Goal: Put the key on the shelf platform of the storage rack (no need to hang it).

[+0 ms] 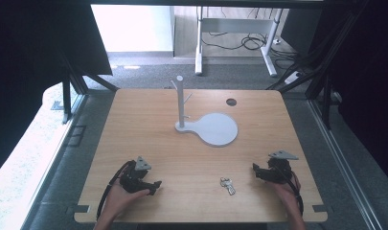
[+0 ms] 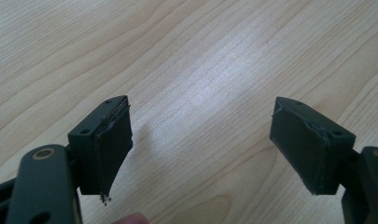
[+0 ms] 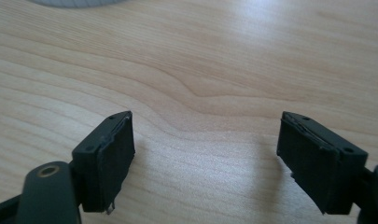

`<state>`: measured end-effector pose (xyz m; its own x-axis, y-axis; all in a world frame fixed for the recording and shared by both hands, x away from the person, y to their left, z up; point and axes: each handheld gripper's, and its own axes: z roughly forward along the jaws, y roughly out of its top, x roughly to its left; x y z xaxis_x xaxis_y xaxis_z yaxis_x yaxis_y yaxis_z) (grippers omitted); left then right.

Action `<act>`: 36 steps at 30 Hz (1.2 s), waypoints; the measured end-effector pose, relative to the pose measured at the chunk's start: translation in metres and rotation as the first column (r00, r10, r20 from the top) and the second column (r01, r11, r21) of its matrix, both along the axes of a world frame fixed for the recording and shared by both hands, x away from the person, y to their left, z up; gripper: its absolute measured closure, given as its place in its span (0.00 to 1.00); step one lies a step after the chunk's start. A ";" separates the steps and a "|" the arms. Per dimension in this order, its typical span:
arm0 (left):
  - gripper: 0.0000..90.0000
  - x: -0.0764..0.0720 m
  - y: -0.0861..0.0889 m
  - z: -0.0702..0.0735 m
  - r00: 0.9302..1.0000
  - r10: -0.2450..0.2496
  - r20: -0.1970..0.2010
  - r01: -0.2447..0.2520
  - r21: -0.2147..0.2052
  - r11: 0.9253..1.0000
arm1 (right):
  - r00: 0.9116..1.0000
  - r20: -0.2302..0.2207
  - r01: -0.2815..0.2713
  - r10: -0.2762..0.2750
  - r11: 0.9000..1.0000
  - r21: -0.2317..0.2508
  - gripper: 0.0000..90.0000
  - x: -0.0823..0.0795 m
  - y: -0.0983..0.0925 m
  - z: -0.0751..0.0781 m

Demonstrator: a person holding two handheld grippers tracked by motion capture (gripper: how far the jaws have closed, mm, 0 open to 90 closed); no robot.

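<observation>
The keys [image 1: 227, 185] lie flat on the table [image 1: 148, 124], near its front edge, between the two hand-held grippers and closer to the right one. They appear to be a small metal bunch, pale and shiny; individual blades and the ring cannot be told apart at this size.

Handling, as a judgement: light, stiff and hard, not fragile. Smooth metal will tend to slip between the pads, and loose parts may swing once lifted. Because the bunch lies low on the wood, little stands up to grip; the best hold is probably across the thickest part, the heads or ring, with one jaw sliding in along the table.

The right hand-held gripper [image 1: 258, 171] rests just right of the keys, apart from them, its jaws spread wide with nothing between them. The left hand-held gripper [image 1: 154, 187] sits well to the left, jaws likewise spread and empty.

Farther back stands a white stand [image 1: 180, 103] with short pegs on a round base [image 1: 219, 128], a likely place for hanging.
</observation>
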<state>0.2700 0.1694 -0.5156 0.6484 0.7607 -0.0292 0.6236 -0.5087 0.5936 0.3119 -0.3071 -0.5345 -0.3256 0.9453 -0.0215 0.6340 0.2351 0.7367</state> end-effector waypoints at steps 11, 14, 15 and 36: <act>0.24 0.000 0.001 0.000 1.000 0.004 0.000 -0.004 0.001 1.000 | 0.999 0.020 -0.028 0.027 0.999 0.028 0.27 -0.008 -0.007 0.007; 0.24 0.001 0.001 -0.001 1.000 0.003 -0.004 -0.003 0.001 1.000 | 0.999 0.019 -0.031 0.031 0.999 0.039 0.29 -0.008 -0.009 0.008; 0.24 0.001 0.001 -0.001 1.000 0.004 -0.004 -0.004 0.001 1.000 | 0.999 0.018 -0.035 0.034 0.998 0.046 0.29 -0.009 -0.010 0.009; 0.24 0.001 0.002 -0.001 1.000 0.010 -0.005 -0.010 0.000 1.000 | 0.998 0.014 -0.066 0.065 0.994 0.083 0.32 -0.012 -0.015 0.017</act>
<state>0.2713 0.1716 -0.5168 0.6406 0.7672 -0.0321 0.6314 -0.5024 0.5907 0.3001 -0.3223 -0.5180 -0.3869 0.9207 0.0519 0.6106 0.2135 0.7626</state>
